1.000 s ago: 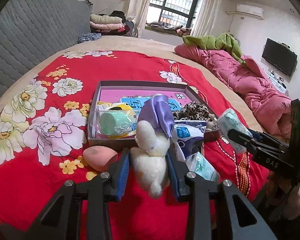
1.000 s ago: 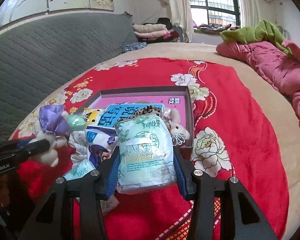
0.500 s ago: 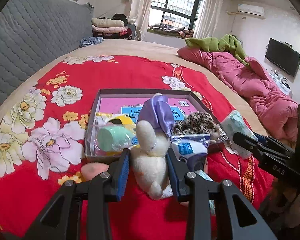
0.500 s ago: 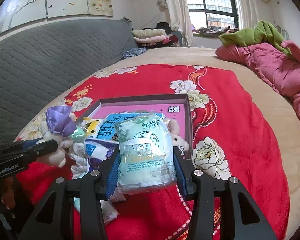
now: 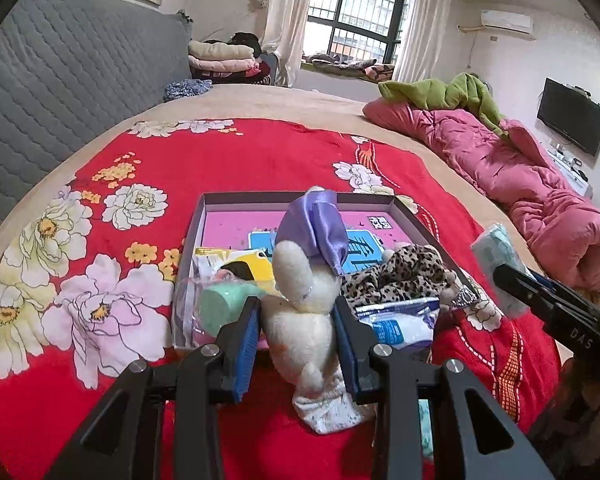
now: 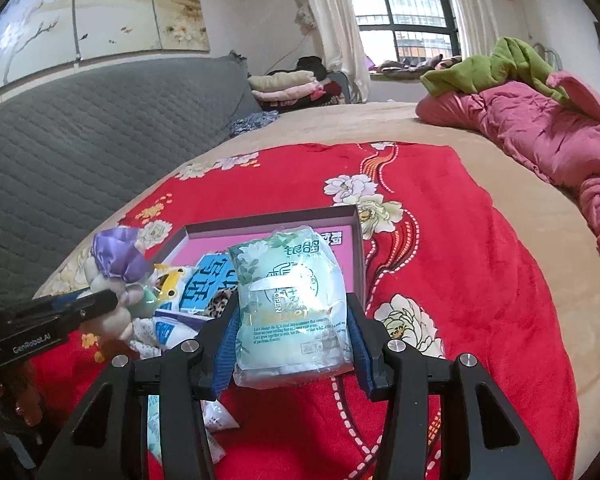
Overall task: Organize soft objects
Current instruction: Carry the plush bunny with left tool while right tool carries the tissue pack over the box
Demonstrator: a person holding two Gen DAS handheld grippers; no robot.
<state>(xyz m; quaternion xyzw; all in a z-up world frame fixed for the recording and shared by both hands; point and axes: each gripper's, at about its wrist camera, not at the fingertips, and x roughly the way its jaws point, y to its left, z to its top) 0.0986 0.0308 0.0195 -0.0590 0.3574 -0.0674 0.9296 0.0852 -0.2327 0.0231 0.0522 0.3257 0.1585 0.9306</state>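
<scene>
Both grippers loaded above red blanket, box ahead.
L wrist view: left gripper (image 5: 296, 320) clamped on plush toy (image 5: 300, 304) w/ purple cap, held in front of box (image 5: 300, 200); box holds leopard plush (image 5: 396, 276), green sponge (image 5: 220, 304), packets. R wrist view: right gripper (image 6: 292, 320) clamped on tissue pack (image 6: 292, 304), held over box near edge; blanket (image 6: 460, 280) below.

Each camera sits just behind its own tongs and looks forward and down across the bed (image 5: 260, 160). Both views share the open box (image 5: 400, 208) close ahead, the left view from its left, the right from its right.
</scene>
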